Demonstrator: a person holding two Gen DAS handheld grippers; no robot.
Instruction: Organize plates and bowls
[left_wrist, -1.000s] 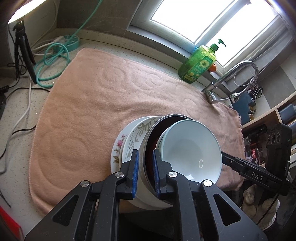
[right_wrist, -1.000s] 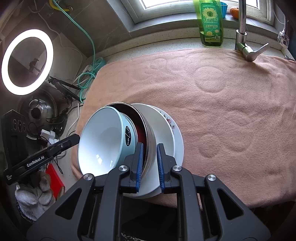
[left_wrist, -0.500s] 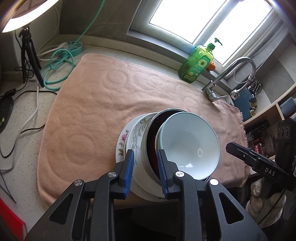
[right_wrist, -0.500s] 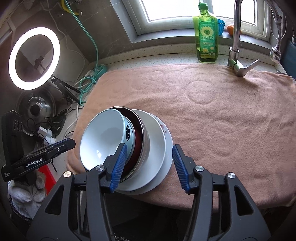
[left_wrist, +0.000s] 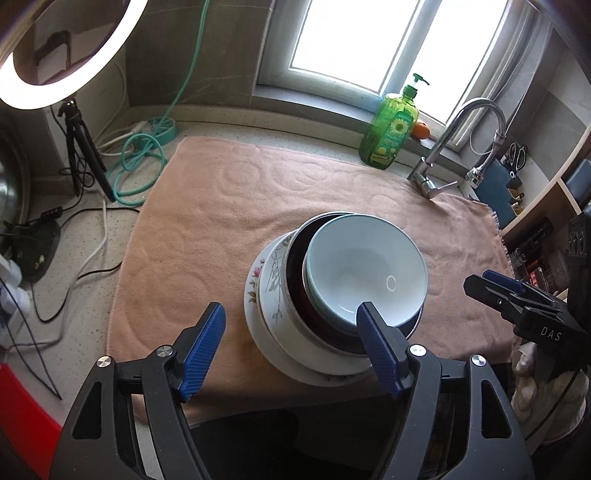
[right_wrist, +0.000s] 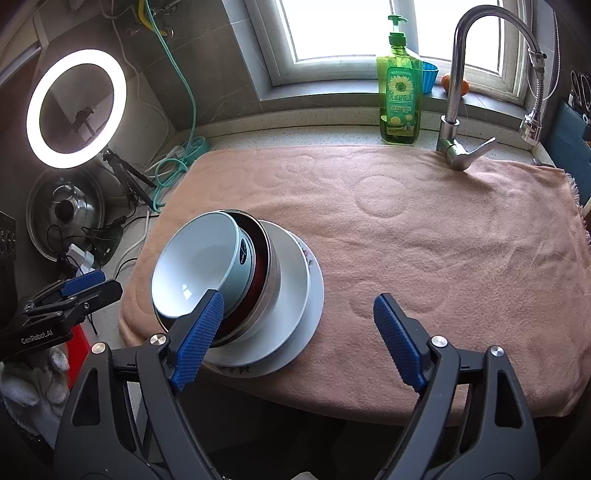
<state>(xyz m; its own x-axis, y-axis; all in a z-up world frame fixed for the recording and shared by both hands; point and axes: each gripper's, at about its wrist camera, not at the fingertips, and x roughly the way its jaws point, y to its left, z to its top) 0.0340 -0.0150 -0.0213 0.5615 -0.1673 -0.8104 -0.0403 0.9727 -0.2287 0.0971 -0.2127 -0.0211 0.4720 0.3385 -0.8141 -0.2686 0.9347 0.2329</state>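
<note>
Currently the stack of dishes (left_wrist: 295, 332) rests on the pink towel (left_wrist: 221, 221) near its front edge, on the bench (left_wrist: 92, 258). From bottom to top it consists of a floral plate (left_wrist: 255, 280), a white plate (right_wrist: 291, 295), a steel bowl (right_wrist: 271, 273) with a dark red interior, and a pale blue bowl (left_wrist: 365, 273).

Left tool (left_wrist: 291, 347): its jaws have just been opening and now stand apart, nothing clamped. The stack lies between and beyond the blue pads (left_wrist: 203, 343), with the right-hand pad overlapping the blue bowl's near rim in view.

Right tool (right_wrist: 299, 339): its jaws have likewise just been opening and stand wide apart, holding nothing. The stack lies toward its left finger.

Whether any pad touches a rim cannot be told. The stack's near underside is hidden behind the fingers.

Open towel extends behind and to the right of the stack, up to the dish soap bottle (right_wrist: 399, 96) and faucet (right_wrist: 458, 92).
</note>
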